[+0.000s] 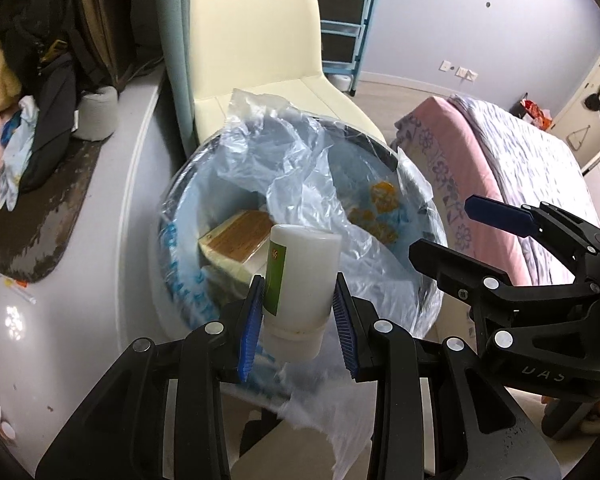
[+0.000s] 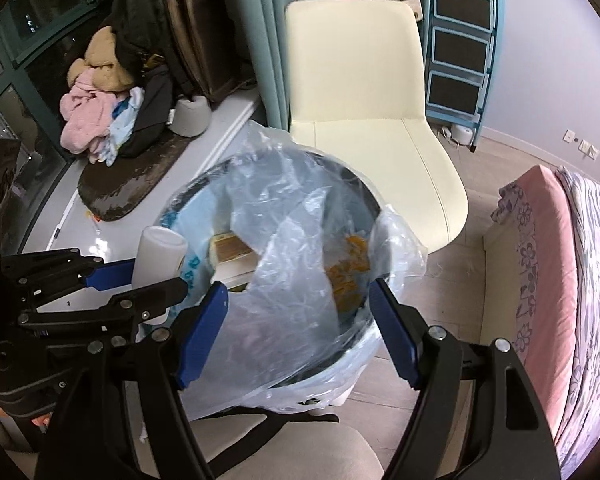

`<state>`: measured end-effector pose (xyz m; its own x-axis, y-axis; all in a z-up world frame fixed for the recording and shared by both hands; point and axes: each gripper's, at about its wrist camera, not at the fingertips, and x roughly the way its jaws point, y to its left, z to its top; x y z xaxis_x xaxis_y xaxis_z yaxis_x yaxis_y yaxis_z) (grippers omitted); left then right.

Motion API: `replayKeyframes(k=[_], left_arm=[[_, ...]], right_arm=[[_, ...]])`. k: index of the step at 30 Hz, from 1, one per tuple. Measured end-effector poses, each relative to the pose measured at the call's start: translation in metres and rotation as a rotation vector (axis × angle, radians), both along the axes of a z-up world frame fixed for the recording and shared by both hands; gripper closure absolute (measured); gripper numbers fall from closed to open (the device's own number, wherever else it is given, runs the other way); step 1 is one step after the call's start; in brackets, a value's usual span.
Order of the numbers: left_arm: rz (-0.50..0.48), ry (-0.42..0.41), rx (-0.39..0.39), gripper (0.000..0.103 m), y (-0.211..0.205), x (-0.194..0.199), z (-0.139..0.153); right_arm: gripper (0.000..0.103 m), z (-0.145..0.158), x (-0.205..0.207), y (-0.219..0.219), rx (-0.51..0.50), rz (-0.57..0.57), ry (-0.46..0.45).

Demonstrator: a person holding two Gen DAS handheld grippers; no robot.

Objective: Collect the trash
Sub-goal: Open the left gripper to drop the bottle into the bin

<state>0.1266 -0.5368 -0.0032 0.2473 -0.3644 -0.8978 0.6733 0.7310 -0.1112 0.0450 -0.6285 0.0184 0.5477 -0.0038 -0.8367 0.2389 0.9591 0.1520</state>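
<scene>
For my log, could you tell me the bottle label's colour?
Green, on the white bottle; clearest in the left wrist view.

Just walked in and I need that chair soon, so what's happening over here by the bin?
Someone is collecting trash with a handheld tool in each hand. The left tool is clamped on a white plastic bottle and holds it over the near rim of the trash bin, which is lined with a clear plastic bag and already has a box inside. The right tool is open and holds nothing, near the bin's rim. The cream chair sits behind the bin.
</scene>
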Motion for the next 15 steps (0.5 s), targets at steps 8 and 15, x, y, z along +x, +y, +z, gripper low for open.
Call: replayKeyframes(k=[8, 15], left_arm=[[0.025, 0.035, 0.031, 0.066, -0.015, 0.01, -0.012], [0.072, 0.07, 0.074, 0.043, -0.015, 0.019, -0.021]], right_arm=[[0.033, -0.009, 0.01, -0.019, -0.003, 0.002, 0.034], [0.033, -0.011, 0.014, -0.028, -0.008, -0.013, 0.046]])
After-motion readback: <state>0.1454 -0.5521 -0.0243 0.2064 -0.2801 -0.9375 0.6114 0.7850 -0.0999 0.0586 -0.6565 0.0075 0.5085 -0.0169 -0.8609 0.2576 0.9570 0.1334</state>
